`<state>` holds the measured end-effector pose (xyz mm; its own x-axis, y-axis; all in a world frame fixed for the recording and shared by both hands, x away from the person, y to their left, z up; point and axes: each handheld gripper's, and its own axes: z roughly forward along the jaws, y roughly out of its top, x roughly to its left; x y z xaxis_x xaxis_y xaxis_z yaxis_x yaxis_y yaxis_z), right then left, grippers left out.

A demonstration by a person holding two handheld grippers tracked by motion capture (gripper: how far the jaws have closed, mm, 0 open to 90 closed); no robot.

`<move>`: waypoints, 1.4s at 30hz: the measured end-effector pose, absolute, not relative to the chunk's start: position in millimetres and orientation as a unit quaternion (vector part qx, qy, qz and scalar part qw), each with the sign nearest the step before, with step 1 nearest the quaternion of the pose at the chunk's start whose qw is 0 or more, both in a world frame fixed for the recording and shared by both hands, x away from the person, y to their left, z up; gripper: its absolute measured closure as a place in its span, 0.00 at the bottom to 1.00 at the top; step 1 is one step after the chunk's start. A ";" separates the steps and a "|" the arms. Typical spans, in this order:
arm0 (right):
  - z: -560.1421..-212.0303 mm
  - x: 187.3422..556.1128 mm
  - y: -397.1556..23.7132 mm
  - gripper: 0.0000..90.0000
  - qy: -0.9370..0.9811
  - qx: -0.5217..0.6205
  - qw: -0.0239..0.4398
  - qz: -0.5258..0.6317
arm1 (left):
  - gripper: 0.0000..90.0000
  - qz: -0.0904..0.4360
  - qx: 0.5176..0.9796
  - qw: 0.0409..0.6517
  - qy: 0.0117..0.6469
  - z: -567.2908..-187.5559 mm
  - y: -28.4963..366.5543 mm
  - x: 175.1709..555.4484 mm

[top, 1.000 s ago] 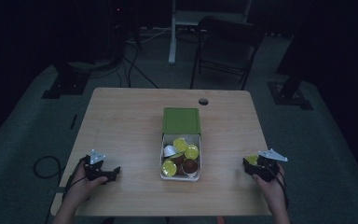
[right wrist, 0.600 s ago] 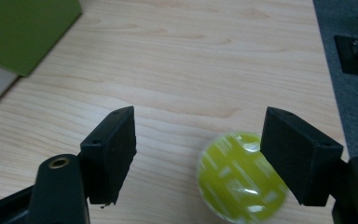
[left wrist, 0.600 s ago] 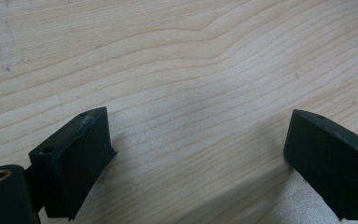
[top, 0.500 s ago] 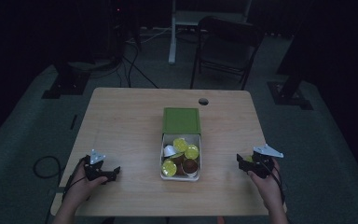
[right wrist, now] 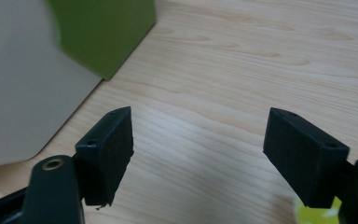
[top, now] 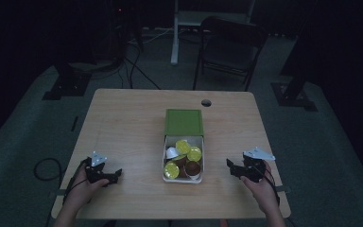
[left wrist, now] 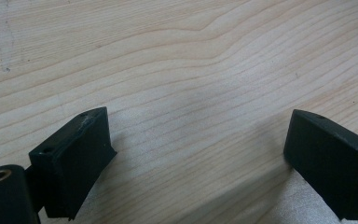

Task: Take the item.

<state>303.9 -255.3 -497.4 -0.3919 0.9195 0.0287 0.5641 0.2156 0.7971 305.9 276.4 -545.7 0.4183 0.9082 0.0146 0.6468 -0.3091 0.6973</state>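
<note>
Your right claw view, white box blurred and edge-cropped, green lid cut off, yellow thing mostly hidden

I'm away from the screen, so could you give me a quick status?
Both grippers open, empty. White box holds capsules. Yellow capsule beside right jaw.

Black two-jaw left gripper and right gripper, grey three-cornered plates on top, black trailing cables. Blocky black pads with small screw holes. Bare forearms, no sleeves.
</note>
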 end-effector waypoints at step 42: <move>-535.1 291.7 -226.3 0.15 0.840 0.344 0.145 0.395 | 0.09 0.209 0.781 0.314 0.497 -545.7 276.3 305.9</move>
